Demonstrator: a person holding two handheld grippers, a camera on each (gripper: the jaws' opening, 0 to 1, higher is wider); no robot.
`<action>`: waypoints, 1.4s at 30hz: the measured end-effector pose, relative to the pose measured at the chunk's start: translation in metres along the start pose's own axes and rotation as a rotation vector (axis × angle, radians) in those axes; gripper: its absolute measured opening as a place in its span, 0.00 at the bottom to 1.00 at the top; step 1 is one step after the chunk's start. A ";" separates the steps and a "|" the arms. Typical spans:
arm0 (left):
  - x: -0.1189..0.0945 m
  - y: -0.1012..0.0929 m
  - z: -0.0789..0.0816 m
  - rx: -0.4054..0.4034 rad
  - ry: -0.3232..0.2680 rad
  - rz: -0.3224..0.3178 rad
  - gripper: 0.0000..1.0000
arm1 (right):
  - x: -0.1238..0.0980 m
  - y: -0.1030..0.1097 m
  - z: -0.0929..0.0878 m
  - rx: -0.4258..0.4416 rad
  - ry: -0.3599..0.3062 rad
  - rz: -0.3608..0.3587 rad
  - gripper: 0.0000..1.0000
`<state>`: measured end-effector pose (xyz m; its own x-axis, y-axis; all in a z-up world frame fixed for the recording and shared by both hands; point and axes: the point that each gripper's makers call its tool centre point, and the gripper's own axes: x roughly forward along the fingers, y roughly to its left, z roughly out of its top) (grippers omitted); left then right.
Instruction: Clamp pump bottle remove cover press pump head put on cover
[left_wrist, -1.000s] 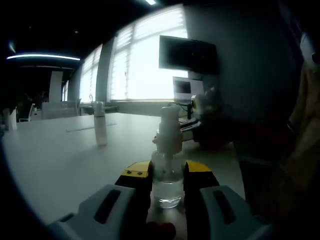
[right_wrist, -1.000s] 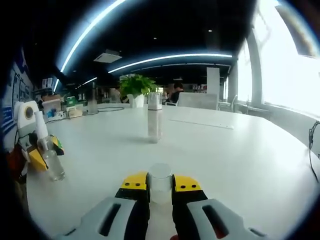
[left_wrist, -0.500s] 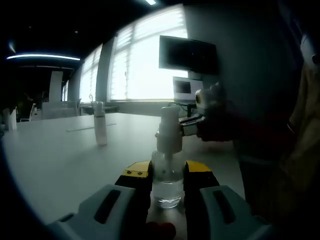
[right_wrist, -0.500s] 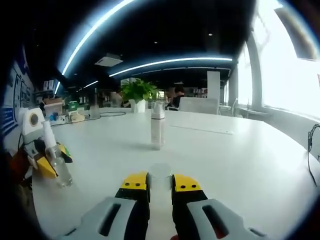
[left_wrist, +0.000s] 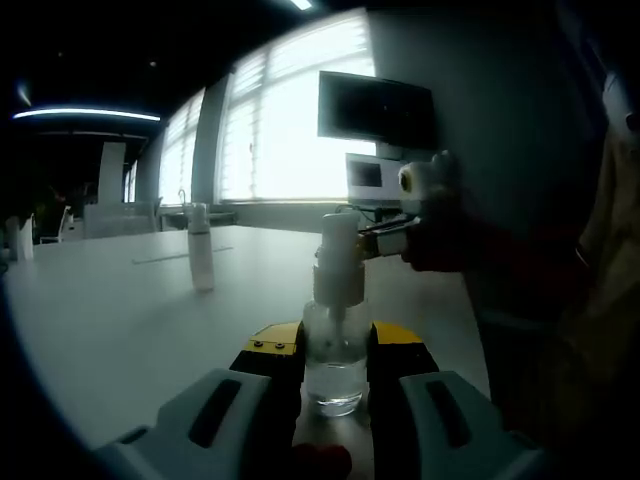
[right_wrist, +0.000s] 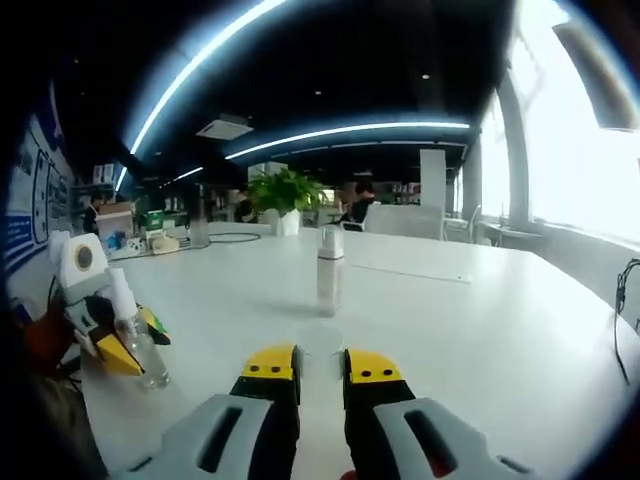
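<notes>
The clear plastic pump bottle with the white pump head (left_wrist: 334, 340) is seen clamped upright between the yellow-tipped jaws of the left gripper (left_wrist: 334, 352), its base resting on the white table (left_wrist: 130, 310). The pump head is uncovered. Just to the right of it, in the left gripper view, the right gripper (left_wrist: 395, 238) is seen raised above the table, close to the pump head but apart from it.

In the right gripper view, a clear plastic cover (right_wrist: 320, 345) is held pinched between the yellow pads of the right gripper (right_wrist: 321, 365), well up off the table (right_wrist: 480, 320). The clamped pump bottle (right_wrist: 140, 340) is picked out at the left, gripped by the left gripper (right_wrist: 125, 345). A second slim white spray bottle (right_wrist: 329, 270) is seen standing upright farther back on the table, well apart from both tools. A green potted plant (right_wrist: 285, 192) is made out at the far side.
</notes>
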<state>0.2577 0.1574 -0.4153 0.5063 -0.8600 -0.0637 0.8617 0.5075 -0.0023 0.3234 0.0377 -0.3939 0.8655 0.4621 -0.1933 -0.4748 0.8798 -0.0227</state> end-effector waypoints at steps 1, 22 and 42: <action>0.000 0.000 0.000 0.000 0.000 0.000 0.15 | -0.001 0.002 0.001 -0.002 -0.001 0.004 0.12; 0.000 0.000 0.000 0.000 0.000 0.000 0.15 | -0.008 0.028 0.017 -0.022 -0.018 0.051 0.12; 0.000 0.000 0.000 0.001 0.000 0.000 0.15 | -0.012 0.051 0.036 -0.051 -0.038 0.100 0.12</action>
<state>0.2575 0.1576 -0.4151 0.5067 -0.8598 -0.0637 0.8615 0.5078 -0.0014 0.2942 0.0809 -0.3574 0.8185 0.5518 -0.1597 -0.5655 0.8229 -0.0551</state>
